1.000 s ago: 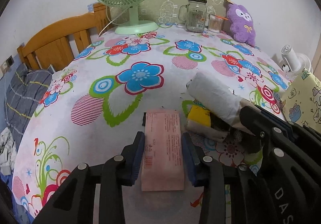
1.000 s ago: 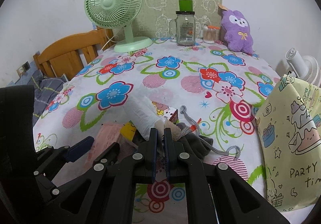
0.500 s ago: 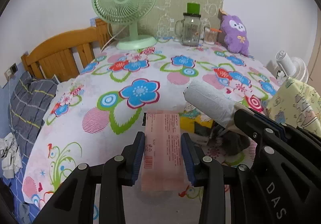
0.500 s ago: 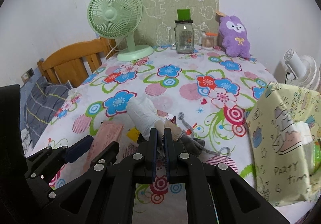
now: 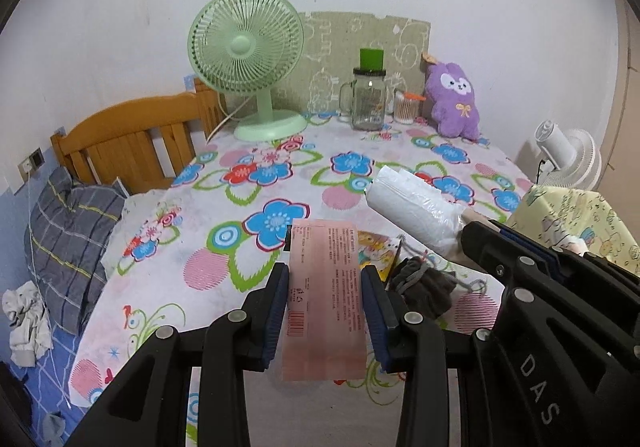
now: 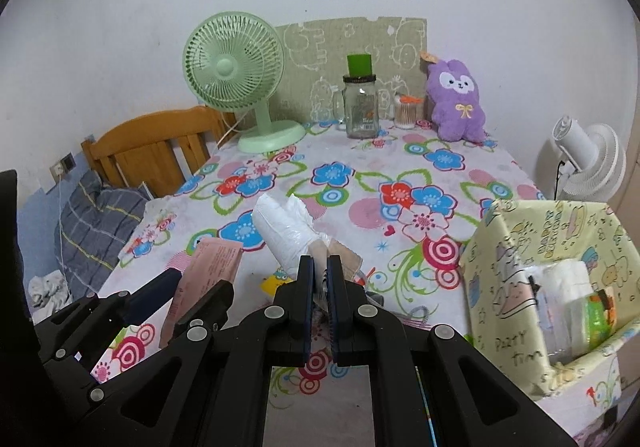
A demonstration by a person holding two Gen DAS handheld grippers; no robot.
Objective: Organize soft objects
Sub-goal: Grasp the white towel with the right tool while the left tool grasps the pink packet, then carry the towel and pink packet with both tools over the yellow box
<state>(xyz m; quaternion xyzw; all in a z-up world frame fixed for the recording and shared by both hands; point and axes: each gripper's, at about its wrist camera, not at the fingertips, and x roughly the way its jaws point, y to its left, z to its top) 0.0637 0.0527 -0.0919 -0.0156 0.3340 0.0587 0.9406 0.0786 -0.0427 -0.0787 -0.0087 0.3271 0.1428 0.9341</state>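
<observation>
My left gripper (image 5: 325,279) is shut on a flat pink packet (image 5: 325,299) and holds it above the flowered tablecloth (image 5: 256,243). The same pink packet (image 6: 206,279) shows at the left of the right wrist view. My right gripper (image 6: 320,263) is shut on the end of a white plastic-bag roll (image 6: 286,229), lifted off the table; the roll (image 5: 416,207) juts in from the right in the left wrist view. On the cloth beneath lie a grey drawstring pouch (image 5: 424,287) and a yellow cartoon packet (image 5: 374,247). A yellow paper bag (image 6: 548,279) at the right holds white packs.
A green fan (image 5: 248,59), a glass jar mug (image 5: 368,99), a cotton swab cup (image 5: 406,109) and a purple plush (image 5: 454,103) line the far edge. A white fan (image 6: 588,163) stands at the right, a wooden headboard (image 5: 132,143) and grey bedding (image 5: 68,235) at the left.
Both grippers have risen with their loads, the pink packet and the white roll. The table looks lower and farther, and the grey pouch under the roll has come into sight.
</observation>
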